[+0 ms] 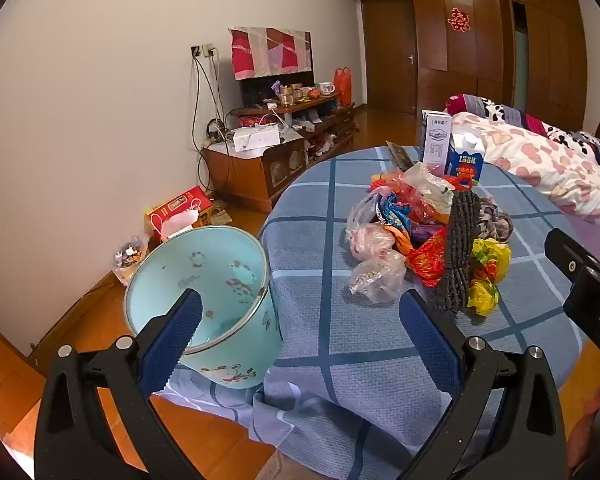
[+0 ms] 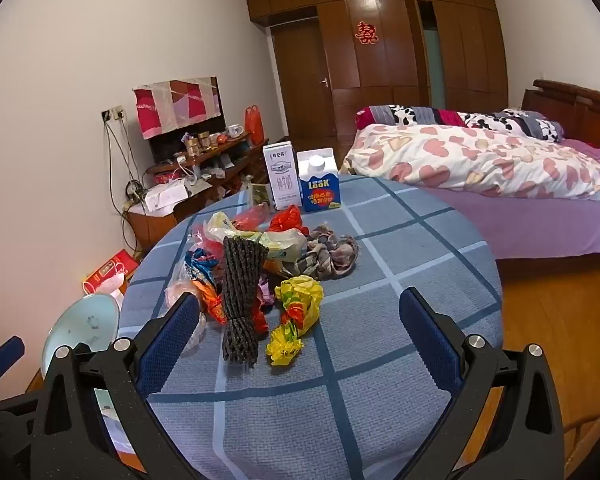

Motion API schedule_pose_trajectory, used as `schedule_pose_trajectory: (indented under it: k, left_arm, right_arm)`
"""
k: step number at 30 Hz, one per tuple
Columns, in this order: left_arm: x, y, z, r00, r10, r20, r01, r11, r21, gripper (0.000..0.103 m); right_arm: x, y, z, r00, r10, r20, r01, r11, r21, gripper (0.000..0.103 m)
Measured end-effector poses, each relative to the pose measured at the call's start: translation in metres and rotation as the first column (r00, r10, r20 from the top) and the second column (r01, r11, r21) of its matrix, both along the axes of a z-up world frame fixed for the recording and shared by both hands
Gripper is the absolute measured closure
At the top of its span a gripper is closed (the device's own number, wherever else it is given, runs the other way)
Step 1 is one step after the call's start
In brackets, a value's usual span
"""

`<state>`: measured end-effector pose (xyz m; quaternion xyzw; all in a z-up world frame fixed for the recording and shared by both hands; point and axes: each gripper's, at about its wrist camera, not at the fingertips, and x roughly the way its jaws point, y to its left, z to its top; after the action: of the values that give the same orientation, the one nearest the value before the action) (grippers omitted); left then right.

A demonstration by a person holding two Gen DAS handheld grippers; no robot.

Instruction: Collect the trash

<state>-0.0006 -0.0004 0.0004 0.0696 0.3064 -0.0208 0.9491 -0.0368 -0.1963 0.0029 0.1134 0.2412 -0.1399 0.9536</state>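
Note:
A pile of plastic bags and wrappers point(image 2: 236, 248) lies on the round table with the blue checked cloth point(image 2: 379, 280). It holds a dark net roll point(image 2: 240, 300), a yellow bag point(image 2: 296, 312) and a crumpled cloth point(image 2: 331, 256). A white carton point(image 2: 280, 174) and a blue LOOK carton point(image 2: 319, 186) stand behind. A light blue bin point(image 1: 204, 300) stands at the table's left edge. My left gripper point(image 1: 300, 320) is open between the bin and the pile point(image 1: 411, 232). My right gripper point(image 2: 300, 320) is open, just short of the yellow bag.
A bed with a heart-print quilt point(image 2: 479, 160) stands to the right. A cluttered wooden TV stand point(image 1: 284, 144) with cables is along the left wall. A red box point(image 1: 180, 208) and a small bag of scraps point(image 1: 130, 256) lie on the wooden floor.

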Motion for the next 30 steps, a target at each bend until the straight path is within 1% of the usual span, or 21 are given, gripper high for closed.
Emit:
schedule_pose_trajectory:
  k: [4, 5, 6, 11, 12, 16, 30]
  left_arm:
    - [-0.002, -0.005, 0.002, 1.0, 0.005, 0.016, -0.005, 1.0, 0.028, 0.006]
    - [-0.003, 0.002, 0.001, 1.0, -0.002, 0.011, 0.002, 1.0, -0.013, 0.006]
    - [-0.004, 0.002, 0.001, 1.0, 0.0, 0.012, 0.0, 1.0, -0.009, 0.006]
    - [-0.009, 0.005, 0.004, 1.0, -0.002, 0.006, 0.002, 1.0, -0.018, 0.006]
    - [-0.002, 0.003, 0.0, 1.0, -0.001, 0.0, 0.001, 1.0, -0.016, 0.006]
    - [-0.001, 0.005, 0.0, 1.0, -0.008, -0.004, 0.008, 1.0, -0.022, 0.006]
    - [-0.001, 0.005, 0.001, 1.0, -0.01, -0.006, 0.009, 1.0, -0.025, 0.006]
  right_arm:
    - [0.0, -0.001, 0.0, 1.0, 0.0, -0.003, 0.0, 1.0, -0.004, 0.005]
    - [0.0, -0.001, 0.0, 1.0, -0.002, -0.002, 0.002, 1.0, -0.003, 0.005]
    - [0.001, 0.001, 0.0, 1.0, -0.001, -0.006, 0.001, 1.0, -0.015, 0.005]
    - [0.002, 0.001, -0.002, 1.0, 0.0, -0.012, -0.001, 1.0, -0.014, 0.005]
    - [0.003, 0.002, -0.002, 1.0, 0.002, -0.013, -0.002, 1.0, -0.014, 0.005]
    - [0.003, 0.003, -0.003, 1.0, 0.005, -0.019, -0.005, 1.0, -0.02, 0.005]
    - [0.005, 0.001, -0.004, 1.0, 0.0, -0.023, -0.001, 1.0, -0.02, 0.005]
